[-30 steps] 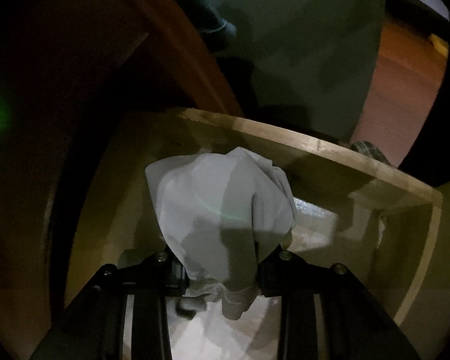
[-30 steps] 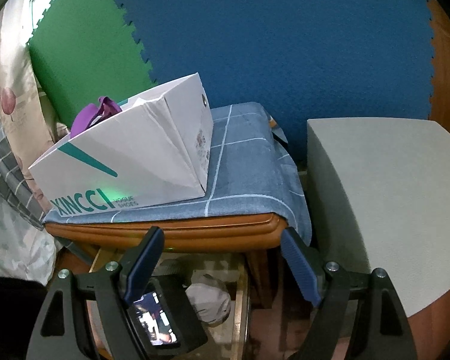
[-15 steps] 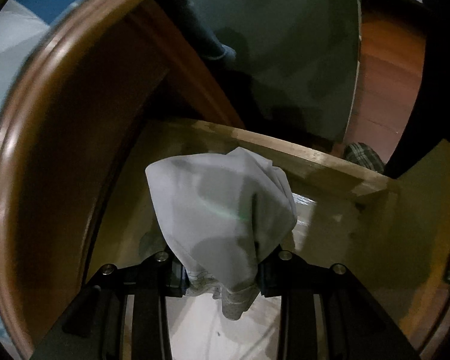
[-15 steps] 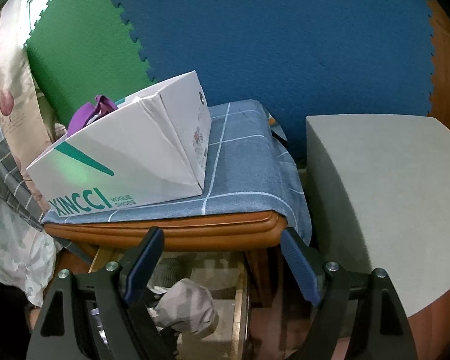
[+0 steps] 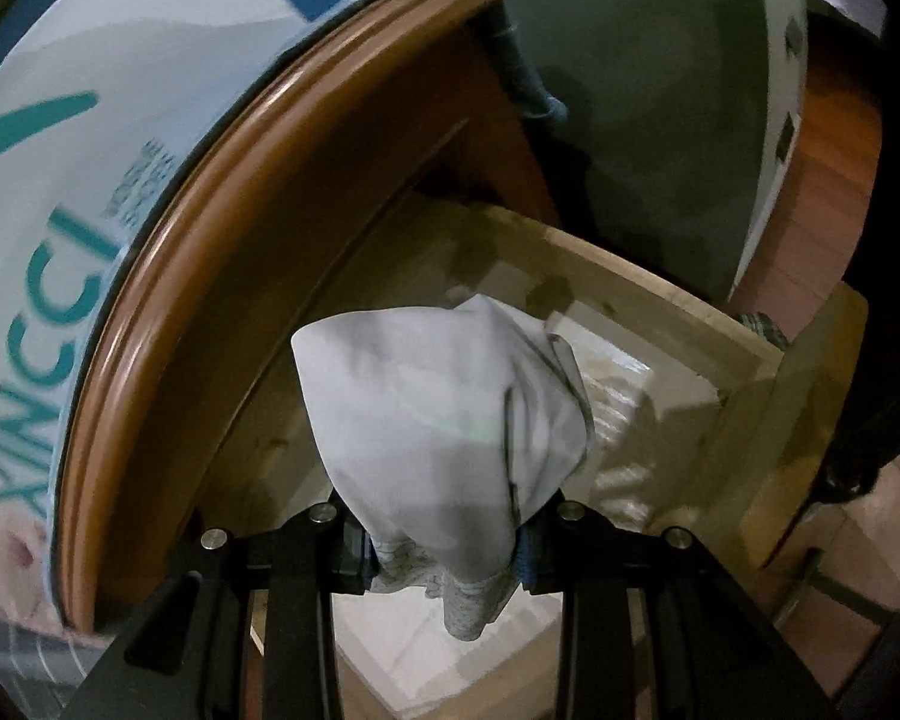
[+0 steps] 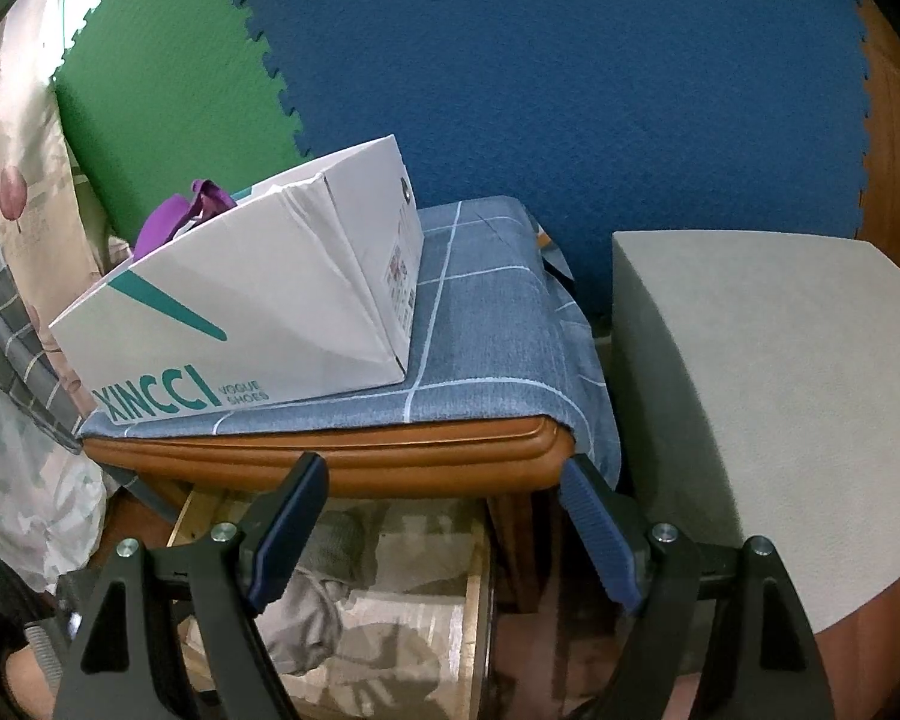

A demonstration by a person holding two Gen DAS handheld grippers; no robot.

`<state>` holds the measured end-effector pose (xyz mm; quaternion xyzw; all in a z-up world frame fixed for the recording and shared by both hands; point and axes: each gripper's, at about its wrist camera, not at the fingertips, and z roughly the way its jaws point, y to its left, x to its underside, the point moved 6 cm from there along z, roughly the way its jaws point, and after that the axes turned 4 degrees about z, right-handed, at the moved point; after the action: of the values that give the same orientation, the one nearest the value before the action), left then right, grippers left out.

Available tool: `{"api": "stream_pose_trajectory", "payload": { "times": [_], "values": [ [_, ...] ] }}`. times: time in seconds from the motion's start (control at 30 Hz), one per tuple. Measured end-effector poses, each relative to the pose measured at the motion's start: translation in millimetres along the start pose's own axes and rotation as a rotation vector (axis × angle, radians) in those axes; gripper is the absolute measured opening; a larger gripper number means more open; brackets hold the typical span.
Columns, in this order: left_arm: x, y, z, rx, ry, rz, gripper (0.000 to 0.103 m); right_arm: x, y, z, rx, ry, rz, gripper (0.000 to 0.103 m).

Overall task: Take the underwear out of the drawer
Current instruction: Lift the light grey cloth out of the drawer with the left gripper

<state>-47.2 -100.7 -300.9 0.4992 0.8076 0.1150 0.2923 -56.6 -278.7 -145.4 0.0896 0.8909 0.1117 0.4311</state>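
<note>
A pale grey underwear [image 5: 444,420] is bunched between the jaws of my left gripper [image 5: 444,546], which is shut on it and holds it above the open wooden drawer [image 5: 630,288]. The pads are mostly hidden by the cloth. In the right wrist view the same underwear [image 6: 306,618] hangs over the drawer [image 6: 477,600], partly behind my gripper's left finger. A second grey garment [image 6: 342,540] lies further back in the drawer. My right gripper [image 6: 444,471] is open in front of the nightstand's edge, with nothing between its blue pads [image 6: 594,528].
The brown nightstand top [image 6: 330,462] overhangs the drawer and carries a blue checked cloth [image 6: 480,312] and a white XINCCI shoe box [image 6: 258,324]. A grey block [image 6: 780,390] stands to its right. Bedding [image 6: 24,480] lies at the left. Blue and green mats cover the wall.
My left gripper has lifted the underwear up and out from under the nightstand top; the brown edge and shoe box have come into its view. The right gripper has stayed still.
</note>
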Motion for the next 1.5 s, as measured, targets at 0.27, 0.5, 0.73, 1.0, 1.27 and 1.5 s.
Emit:
{"api": "stream_pose_trajectory", "payload": {
  "times": [0.27,0.5,0.73,1.0,1.27,1.5],
  "values": [
    [19.3,3.2,-23.5,-0.008,-0.004,-0.098,0.03,3.7,5.5,1.8,0.01,0.024,-0.04,0.082],
    [42.0,19.1,-33.6,-0.035,-0.012,-0.202,0.03,12.3,16.3,7.5,0.0,0.063,-0.097,0.082],
    [81.6,54.7,-35.0,-0.082,0.03,-0.352,0.03,23.0,29.1,15.7,-0.002,0.111,-0.166,0.082],
    [124.1,93.5,-36.2,-0.11,0.07,-0.527,0.03,34.3,43.9,21.3,0.007,0.145,-0.26,0.082],
    [134.6,105.0,-43.2,-0.101,0.041,-0.588,0.03,50.7,62.6,27.7,0.024,0.182,-0.39,0.082],
    [133.8,102.7,-44.3,-0.042,0.0,-0.609,0.03,50.6,60.0,31.8,0.043,0.199,-0.386,0.082]
  ]
}}
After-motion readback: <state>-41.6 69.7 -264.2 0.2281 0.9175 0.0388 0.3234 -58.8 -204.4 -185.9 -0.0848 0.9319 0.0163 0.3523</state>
